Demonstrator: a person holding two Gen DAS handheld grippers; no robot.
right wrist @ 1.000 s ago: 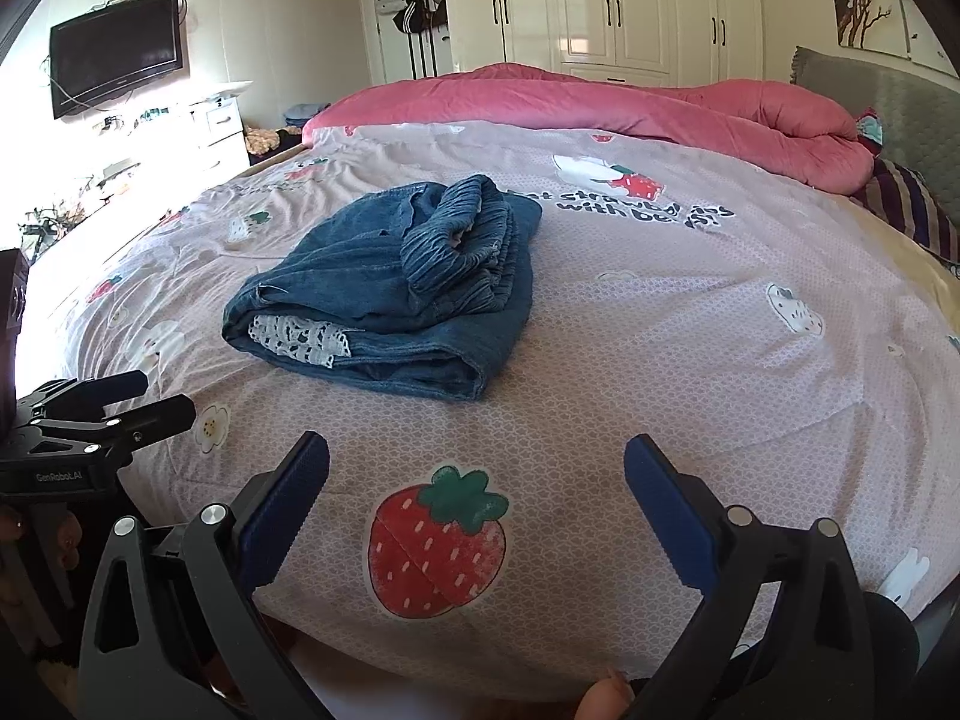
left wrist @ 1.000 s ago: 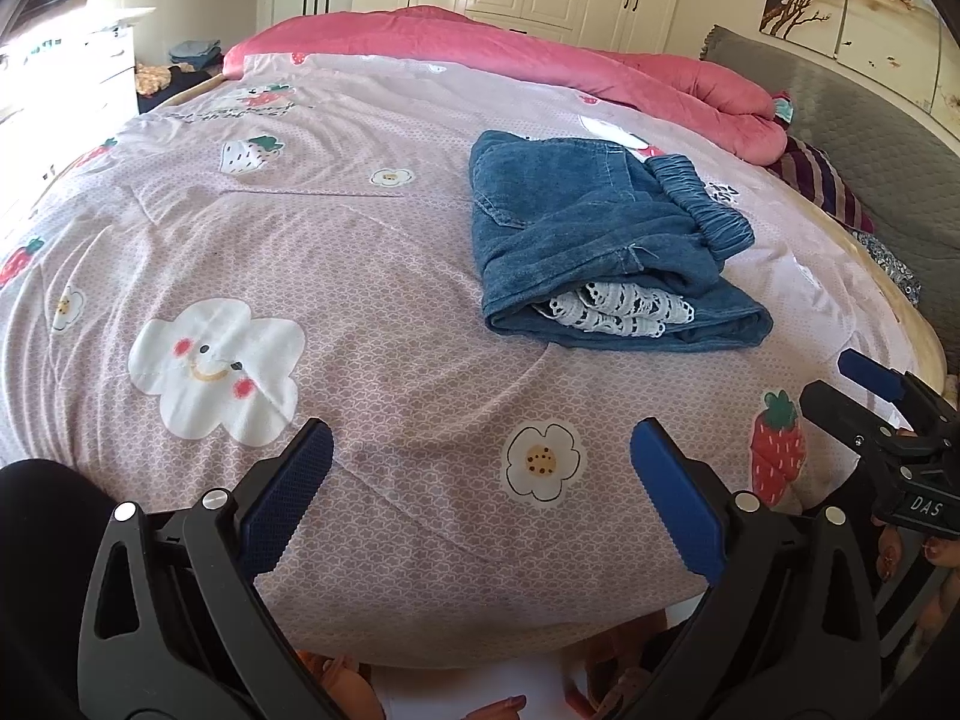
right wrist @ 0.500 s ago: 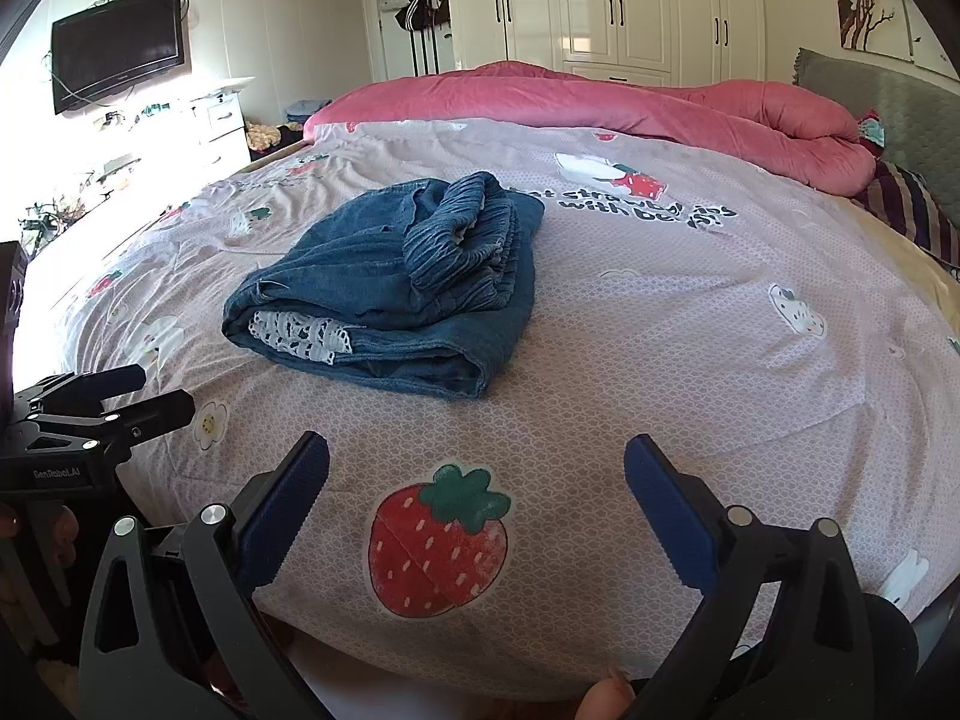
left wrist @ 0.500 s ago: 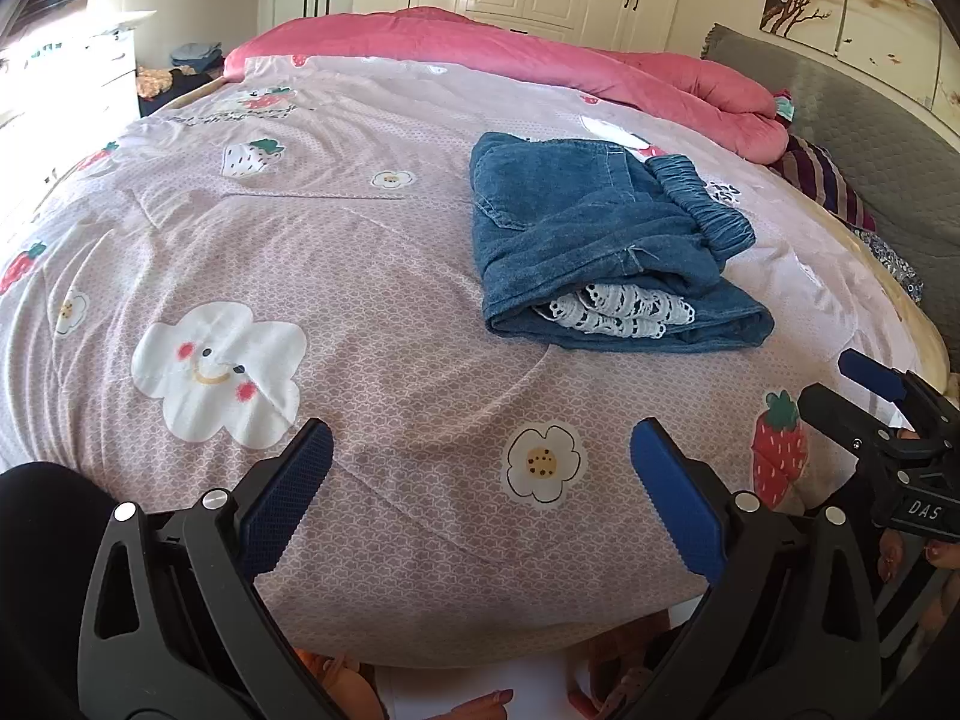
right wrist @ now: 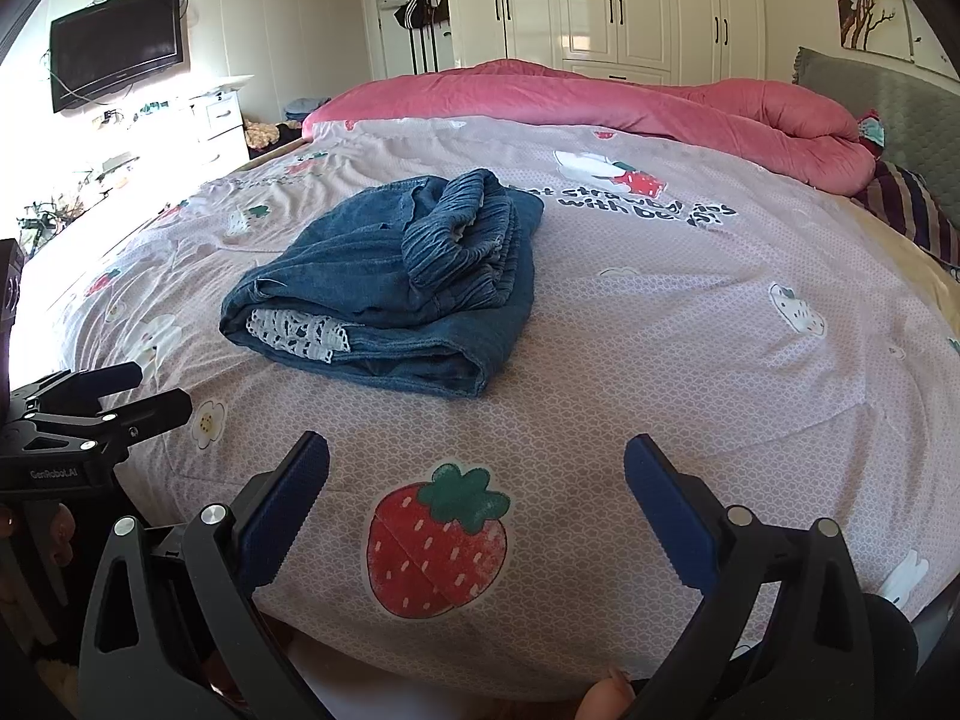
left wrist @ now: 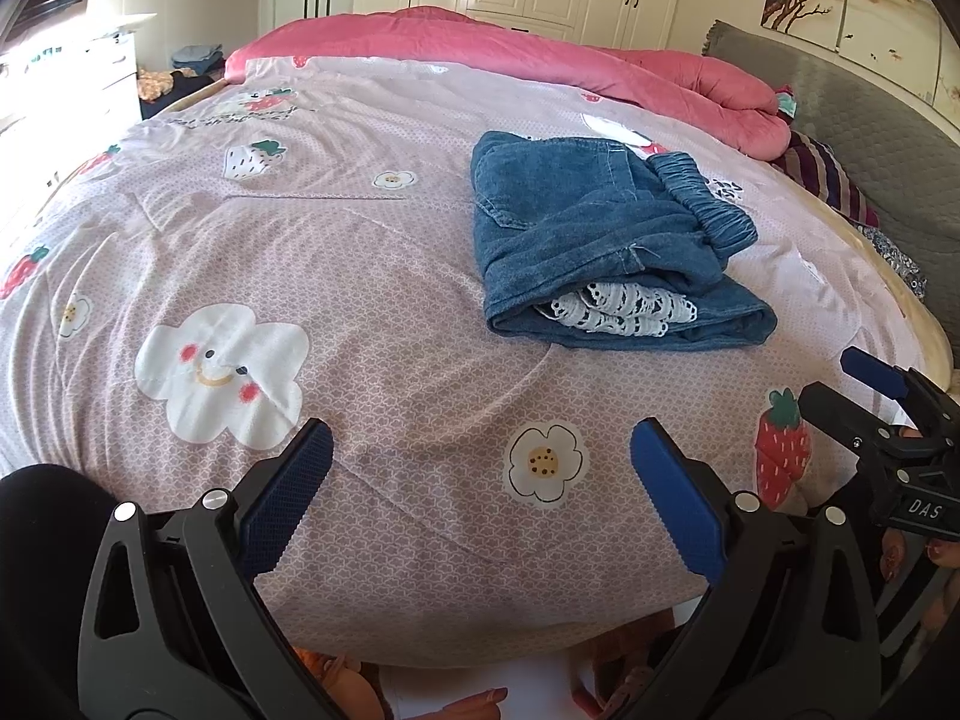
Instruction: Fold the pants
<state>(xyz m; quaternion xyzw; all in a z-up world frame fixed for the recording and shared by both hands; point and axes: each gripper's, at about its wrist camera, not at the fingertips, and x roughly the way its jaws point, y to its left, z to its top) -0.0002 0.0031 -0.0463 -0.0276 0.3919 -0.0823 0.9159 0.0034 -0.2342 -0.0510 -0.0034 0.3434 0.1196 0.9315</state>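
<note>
Pants (left wrist: 606, 246) lie folded on the bed (left wrist: 360, 252); left claw (left wrist: 480, 480) and right claw (right wrist: 477, 480) gape empty, well short of them.

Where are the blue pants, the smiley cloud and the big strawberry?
blue pants (left wrist: 576, 222): left wrist view, top denim layer.
smiley cloud (left wrist: 219, 369): left wrist view, its face.
big strawberry (right wrist: 435, 546): right wrist view, red body.

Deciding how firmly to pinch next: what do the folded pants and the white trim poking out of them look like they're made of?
The pants look like blue denim: matte, woven, visible seam stitching, with a ribbed, gathered waistband, probably elastic. The white trim looks like openwork cotton lace, with holes and a scalloped edge, thin and snag-prone. Fibre content can't be confirmed.
</note>
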